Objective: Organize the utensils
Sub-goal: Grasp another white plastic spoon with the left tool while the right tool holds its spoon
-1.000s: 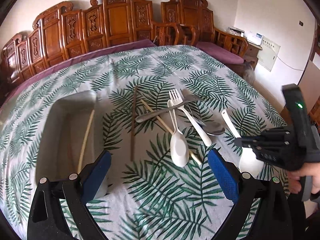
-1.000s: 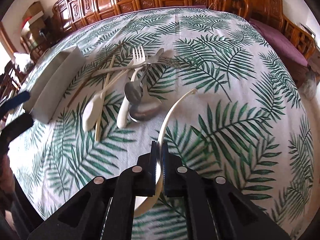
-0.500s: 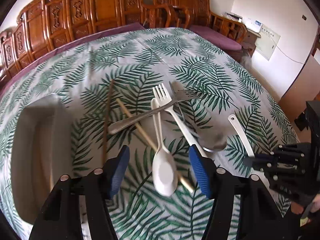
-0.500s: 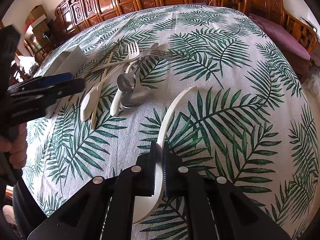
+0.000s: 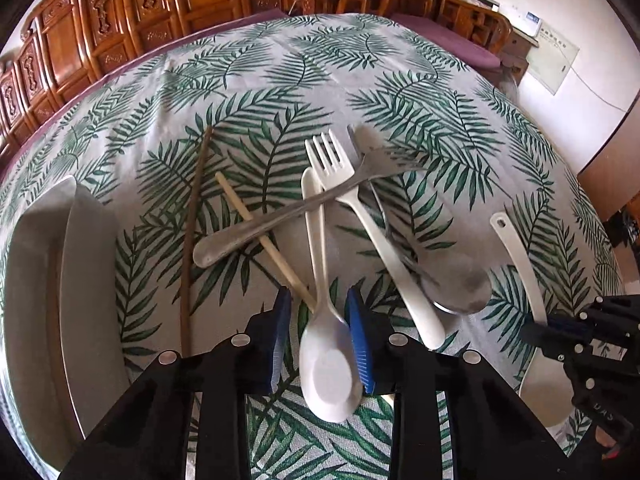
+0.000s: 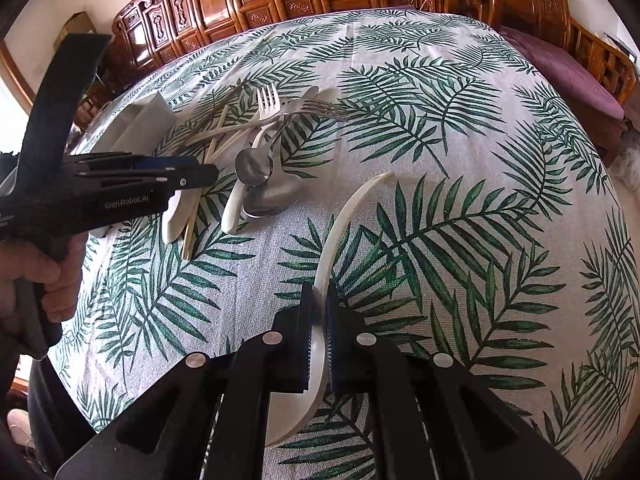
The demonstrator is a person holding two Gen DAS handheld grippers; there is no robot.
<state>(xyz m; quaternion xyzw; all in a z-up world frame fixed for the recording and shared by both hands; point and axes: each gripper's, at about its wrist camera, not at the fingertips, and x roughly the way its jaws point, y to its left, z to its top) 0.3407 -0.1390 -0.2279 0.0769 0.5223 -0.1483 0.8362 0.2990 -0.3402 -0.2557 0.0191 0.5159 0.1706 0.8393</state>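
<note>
The white spoon (image 5: 325, 344) lies bowl-toward-camera on the palm-print cloth (image 5: 360, 80), its neck between the blue pads (image 5: 359, 344) of the left gripper (image 5: 320, 320); the jaws stand partly open, the right pad touching the bowl's edge, the left pad apart from it, so nothing is clamped. Its handle runs up under the steel fork (image 5: 288, 216), which crosses the pile on a slant. A pale chopstick (image 5: 260, 236) passes under that fork and under the spoon's neck; a dark chopstick (image 5: 192, 232) lies just left of it, apart from the heap. The white fork (image 5: 360, 216) lies tines-up to the right of the spoon, and beside its handle end rests a steel spoon (image 5: 456, 284), bowl up. A white tray (image 5: 80, 280) sits at the left edge of the table, well apart from the pile — whether anything lies in it cannot be told. Farther right, the right gripper (image 6: 319, 320) is closed tight on a white scoop (image 6: 340, 232), pinching its curved handle near the bowl, the handle arching up and away over the cloth. From the right wrist, the left gripper (image 6: 200, 176) shows side-on over the pile, a hand (image 6: 36, 276) around its grip. Carved wooden chairs (image 5: 120, 12) ring the far side of the table.
</note>
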